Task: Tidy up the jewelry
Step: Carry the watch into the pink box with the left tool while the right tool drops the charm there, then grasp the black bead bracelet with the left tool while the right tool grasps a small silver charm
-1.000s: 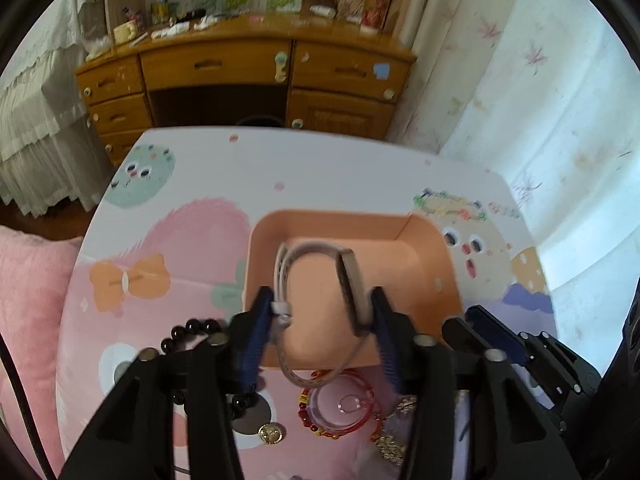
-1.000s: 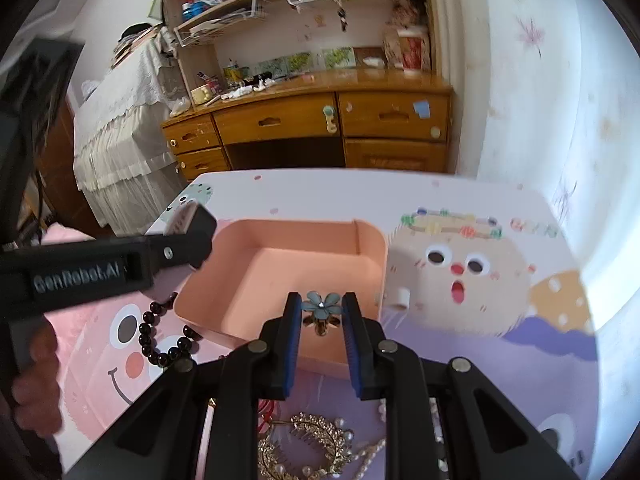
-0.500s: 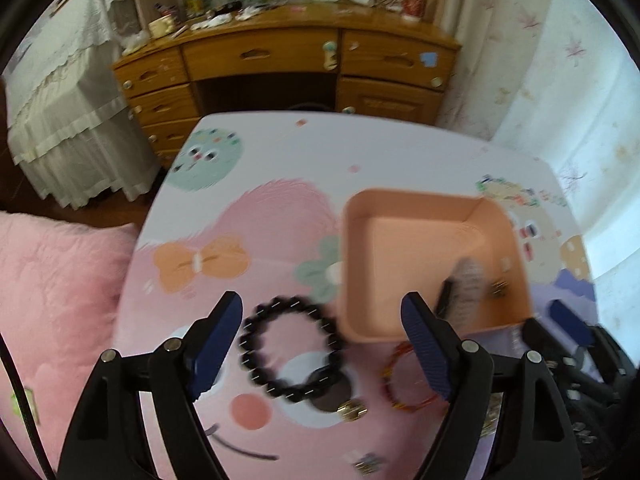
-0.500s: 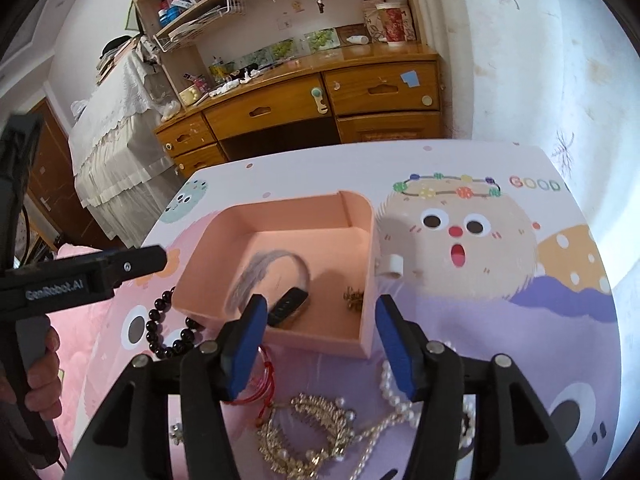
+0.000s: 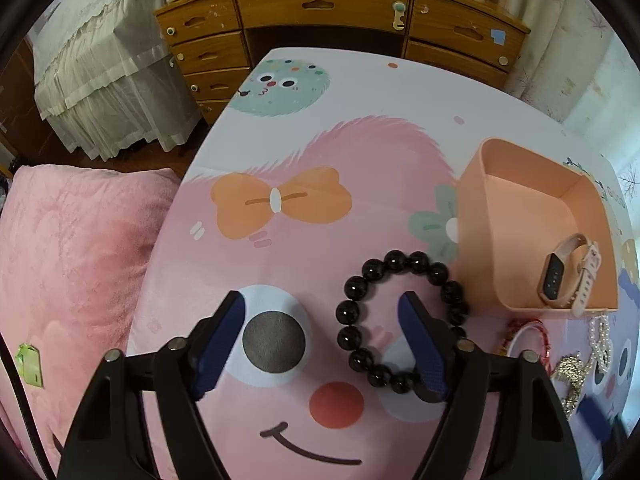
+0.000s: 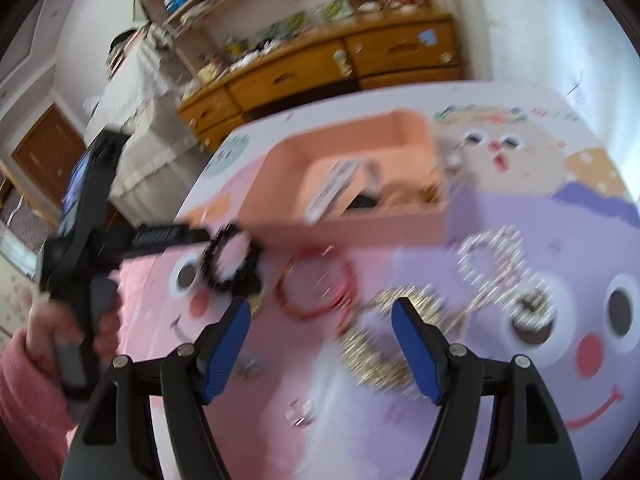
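A peach tray (image 5: 476, 216) stands on the cartoon-print table (image 5: 320, 128) with a pink-strapped watch (image 5: 568, 276) in it. A black bead bracelet (image 5: 362, 284) lies left of the tray. My left gripper (image 5: 326, 322) is open and empty, its right finger inside the bracelet's ring. In the blurred right wrist view, my right gripper (image 6: 320, 322) is open and empty above a red bracelet (image 6: 316, 286), with gold jewelry (image 6: 376, 356) and a pearl strand (image 6: 492, 260) to its right. The tray (image 6: 348, 224) and black bracelet (image 6: 228, 260) show there too.
A pink cushion (image 5: 68, 256) lies left of the table. A wooden desk with drawers (image 5: 320, 12) stands behind it, and a bed with a white skirt (image 5: 104, 80) at the back left. Red, gold and pearl pieces (image 5: 572, 360) lie below the tray.
Both grippers opened, dropping the watch and the flower piece into the tray. My left gripper then moved left and down over the black bracelet. My right gripper swung down toward the loose jewelry.
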`<state>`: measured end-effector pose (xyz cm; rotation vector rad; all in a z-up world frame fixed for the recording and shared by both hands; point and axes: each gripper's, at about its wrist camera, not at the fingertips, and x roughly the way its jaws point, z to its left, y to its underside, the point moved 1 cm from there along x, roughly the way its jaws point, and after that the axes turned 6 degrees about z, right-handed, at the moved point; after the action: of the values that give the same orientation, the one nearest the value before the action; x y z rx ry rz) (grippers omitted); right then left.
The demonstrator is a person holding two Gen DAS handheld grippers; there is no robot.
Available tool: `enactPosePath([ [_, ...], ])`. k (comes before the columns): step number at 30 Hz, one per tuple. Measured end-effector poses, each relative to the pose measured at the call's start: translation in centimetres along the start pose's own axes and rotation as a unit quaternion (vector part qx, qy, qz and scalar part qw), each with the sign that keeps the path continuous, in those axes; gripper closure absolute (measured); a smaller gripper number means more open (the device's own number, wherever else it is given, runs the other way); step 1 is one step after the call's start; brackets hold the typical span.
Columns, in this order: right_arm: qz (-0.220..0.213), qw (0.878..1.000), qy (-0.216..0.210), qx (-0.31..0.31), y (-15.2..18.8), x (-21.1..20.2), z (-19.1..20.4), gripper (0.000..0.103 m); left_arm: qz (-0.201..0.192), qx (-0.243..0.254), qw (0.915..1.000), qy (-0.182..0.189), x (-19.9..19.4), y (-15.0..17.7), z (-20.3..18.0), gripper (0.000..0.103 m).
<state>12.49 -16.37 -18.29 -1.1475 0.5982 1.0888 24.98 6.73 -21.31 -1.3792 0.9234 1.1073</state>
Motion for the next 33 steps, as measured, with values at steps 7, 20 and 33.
enactPosePath([
  [7, 0.02, 0.995, 0.022, -0.099, 2.5, 2.2, 5.1, 0.03, 0.018, 0.023, 0.9992, 0.029, 1.8, 0.4, -0.3, 0.055],
  [20, 0.06, 0.978, 0.094, -0.178, 4.6, 5.2, 7.7, 0.066, 0.012, 0.037, 0.9956, 0.085, 2.3, 0.2, 0.2, 0.09],
  [33, 0.069, 0.979, 0.074, -0.177, 3.6, 5.6, 8.9, 0.084, -0.015, 0.037, 0.9913, 0.126, -0.8, 0.8, 1.0, 0.09],
])
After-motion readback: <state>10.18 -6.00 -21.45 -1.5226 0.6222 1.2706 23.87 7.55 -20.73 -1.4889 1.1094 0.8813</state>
